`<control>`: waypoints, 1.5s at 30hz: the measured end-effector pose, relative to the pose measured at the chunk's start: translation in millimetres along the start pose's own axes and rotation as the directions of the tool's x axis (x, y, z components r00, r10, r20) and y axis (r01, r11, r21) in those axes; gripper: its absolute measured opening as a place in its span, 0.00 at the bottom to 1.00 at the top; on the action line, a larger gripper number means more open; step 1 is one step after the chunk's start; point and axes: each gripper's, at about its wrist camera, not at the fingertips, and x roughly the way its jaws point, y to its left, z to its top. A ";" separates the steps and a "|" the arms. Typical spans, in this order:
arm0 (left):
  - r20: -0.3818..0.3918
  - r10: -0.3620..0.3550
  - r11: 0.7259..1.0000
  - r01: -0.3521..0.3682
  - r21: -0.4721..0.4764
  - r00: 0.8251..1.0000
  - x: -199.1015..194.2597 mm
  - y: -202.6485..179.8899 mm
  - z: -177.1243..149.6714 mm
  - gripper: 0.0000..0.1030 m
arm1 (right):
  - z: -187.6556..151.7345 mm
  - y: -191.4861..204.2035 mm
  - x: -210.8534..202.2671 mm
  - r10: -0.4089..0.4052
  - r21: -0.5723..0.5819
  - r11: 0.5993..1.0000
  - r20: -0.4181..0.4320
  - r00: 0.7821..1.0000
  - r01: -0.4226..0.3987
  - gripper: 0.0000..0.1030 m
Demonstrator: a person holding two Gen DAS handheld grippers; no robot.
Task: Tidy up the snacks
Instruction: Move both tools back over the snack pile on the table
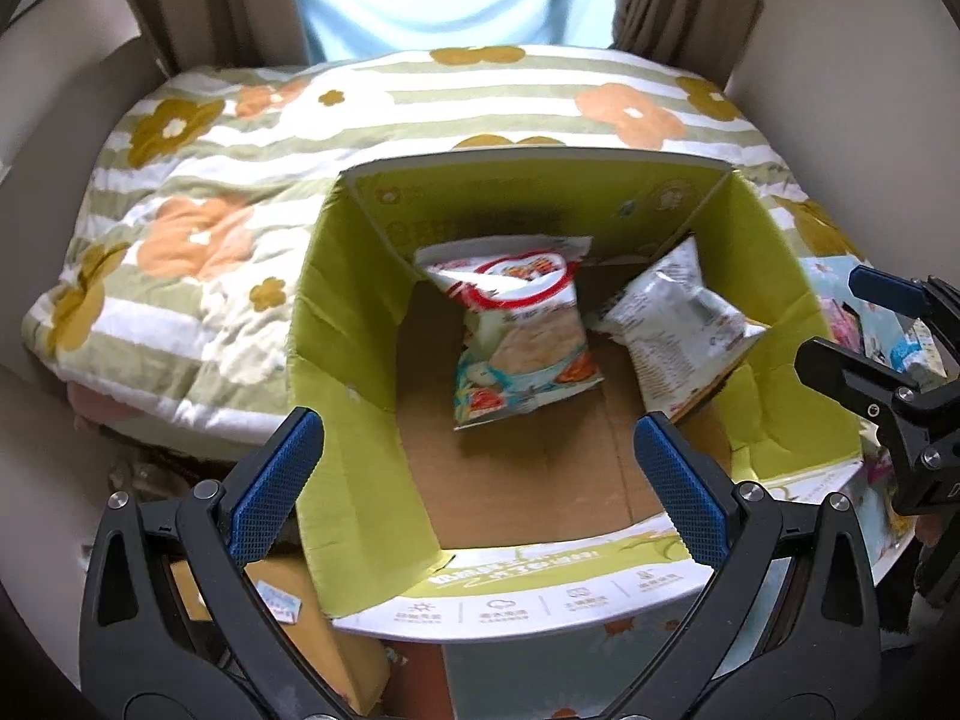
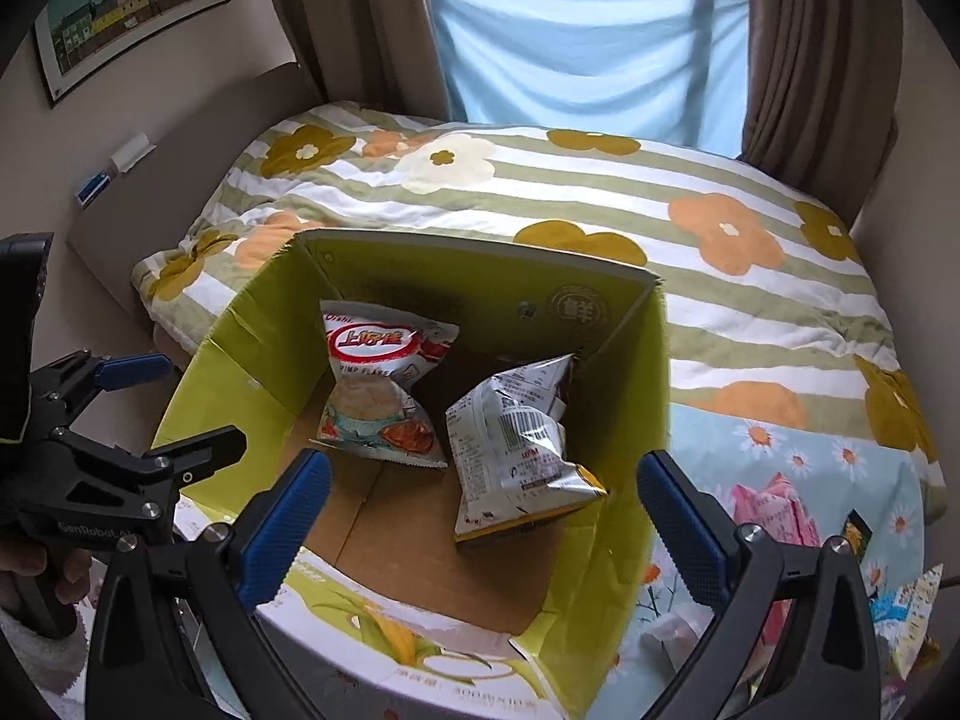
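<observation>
An open cardboard box [image 1: 342,330] with green inner flaps stands on the bed, and two snack bags lie in it. A shrimp-flakes bag [image 1: 522,330] with a red ring leans on the far wall. A silver-white bag [image 1: 678,324] leans on the right flap. My left gripper [image 1: 477,450] hovers open over the box's near rim, holding nothing. My right gripper [image 2: 485,468] is open and empty above the same box [image 2: 636,396], over the silver-white bag [image 2: 516,450] and beside the shrimp-flakes bag [image 2: 378,384]. Each gripper shows at the edge of the other's view.
A striped floral quilt [image 2: 600,192] covers the bed behind the box. More snack packets, one of them pink [image 2: 774,510], lie on a daisy-print cloth at the right. Brown curtains [image 2: 798,60] and a pale blue sheet hang behind. A brown carton [image 1: 312,630] sits below the box's left.
</observation>
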 end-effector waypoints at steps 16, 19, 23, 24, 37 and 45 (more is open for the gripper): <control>0.073 -0.116 0.990 0.110 0.085 0.991 -39.1 -81.3 0.1 1.00 | -41.6 -65.6 -100.2 -0.136 0.106 0.987 0.113 0.984 0.124 0.99; 0.089 -0.137 0.987 0.128 0.102 0.987 -46.3 -115.1 -3.2 1.00 | -55.0 -94.4 -118.3 -0.148 0.132 0.982 0.121 0.982 0.132 0.99; 0.075 -0.166 0.982 0.158 0.106 0.983 -49.5 -165.6 -11.6 1.00 | -80.7 -138.0 -142.2 -0.168 0.147 0.978 0.117 0.979 0.150 0.99; 0.072 -0.175 0.980 0.167 0.104 0.982 -49.3 -178.0 -14.5 1.00 | -86.5 -147.7 -146.7 -0.168 0.149 0.977 0.113 0.979 0.150 0.99; -0.034 -0.251 0.961 0.253 0.112 0.967 -3.3 -324.4 -53.2 1.00 | -158.9 -259.1 -150.7 -0.062 0.116 0.992 0.056 0.996 0.055 0.99; -0.120 -0.272 0.938 0.291 0.187 0.955 47.9 -375.6 -63.5 1.00 | -173.7 -282.8 -120.9 0.008 0.069 0.998 0.032 0.999 -0.010 0.99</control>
